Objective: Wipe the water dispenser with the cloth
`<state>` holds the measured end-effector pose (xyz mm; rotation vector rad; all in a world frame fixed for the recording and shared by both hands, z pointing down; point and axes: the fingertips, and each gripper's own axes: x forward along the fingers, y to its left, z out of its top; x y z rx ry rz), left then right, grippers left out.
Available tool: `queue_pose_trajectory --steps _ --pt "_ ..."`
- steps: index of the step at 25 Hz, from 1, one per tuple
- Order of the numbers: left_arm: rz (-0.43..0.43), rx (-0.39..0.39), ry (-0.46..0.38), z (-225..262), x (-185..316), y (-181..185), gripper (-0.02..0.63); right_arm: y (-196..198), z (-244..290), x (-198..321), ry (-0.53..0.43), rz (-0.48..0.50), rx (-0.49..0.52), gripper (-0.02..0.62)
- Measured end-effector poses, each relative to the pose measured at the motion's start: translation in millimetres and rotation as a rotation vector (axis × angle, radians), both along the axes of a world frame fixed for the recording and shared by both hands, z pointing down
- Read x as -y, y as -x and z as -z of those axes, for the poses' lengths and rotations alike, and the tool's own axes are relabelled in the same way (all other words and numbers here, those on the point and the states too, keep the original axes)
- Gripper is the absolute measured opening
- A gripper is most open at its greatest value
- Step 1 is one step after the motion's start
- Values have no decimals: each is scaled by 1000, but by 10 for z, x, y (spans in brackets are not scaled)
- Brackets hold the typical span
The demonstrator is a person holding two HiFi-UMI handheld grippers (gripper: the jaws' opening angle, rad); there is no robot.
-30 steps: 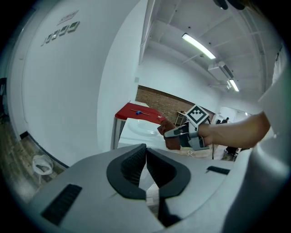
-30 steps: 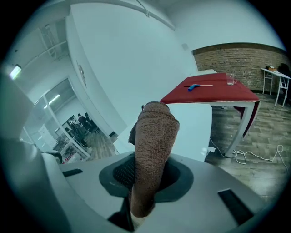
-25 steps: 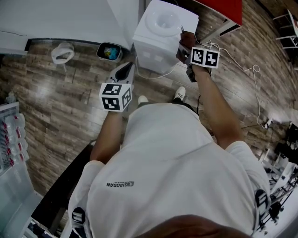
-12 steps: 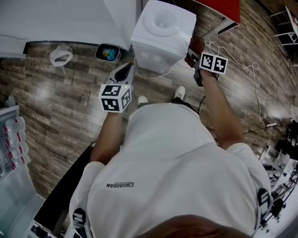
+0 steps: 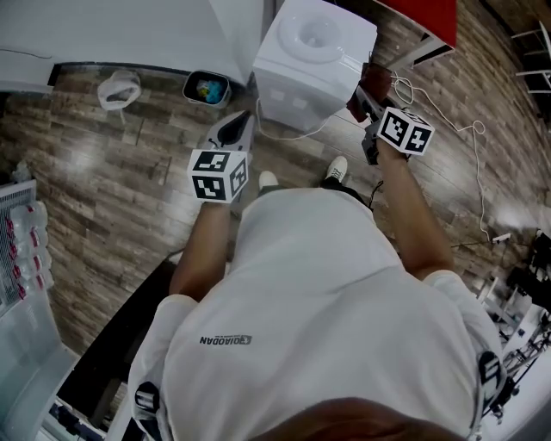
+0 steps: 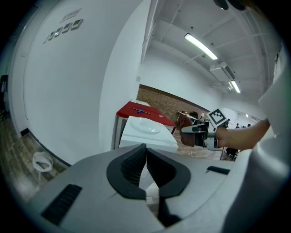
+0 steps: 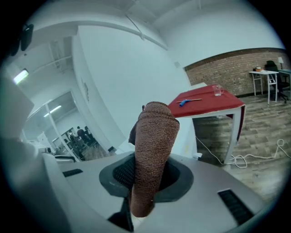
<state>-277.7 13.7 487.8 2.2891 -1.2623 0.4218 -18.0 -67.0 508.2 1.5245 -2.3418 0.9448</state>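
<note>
The white water dispenser (image 5: 314,60) stands on the wooden floor at the top of the head view. My right gripper (image 5: 370,93) is at the dispenser's right side, shut on a brown cloth (image 5: 358,96). In the right gripper view the cloth (image 7: 152,150) sticks up folded between the jaws and hides most of the dispenser. My left gripper (image 5: 237,127) hangs in front of the dispenser's lower left corner, shut and empty. In the left gripper view its jaws meet (image 6: 145,157), and the dispenser (image 6: 148,132) and the cloth (image 6: 185,133) show beyond them.
A red table (image 5: 422,17) stands behind the dispenser on the right. A small bin (image 5: 207,88) and a white bag (image 5: 119,89) lie left of it, by a white wall. A white cable (image 5: 465,138) loops across the floor at right. Bottled water (image 5: 17,250) is stacked far left.
My right gripper with the cloth has slid from the dispenser's top right corner down and back along its right side. The left gripper has hardly moved.
</note>
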Motion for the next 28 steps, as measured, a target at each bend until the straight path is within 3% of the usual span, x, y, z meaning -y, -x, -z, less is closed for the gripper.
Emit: queue_pose_trajectory --steps 4,9,13,19,28 --pt "4 33 20 -99 -10 67 2 650 75 -91 -79 200 -44 74" --pt "18 40 38 -142 -78 146 2 1564 -397 -207 -53 461 -206 74" --pt "39 37 55 -184 -190 220 1 2184 -735 -103 -87 622 -348 74" --pt "94 39 79 -233 -361 384 2 2619 -993 128 -111 672 -427 74" --pt "101 45 92 -260 -397 430 1 2401 -1277 106 -47 646 -467 74"
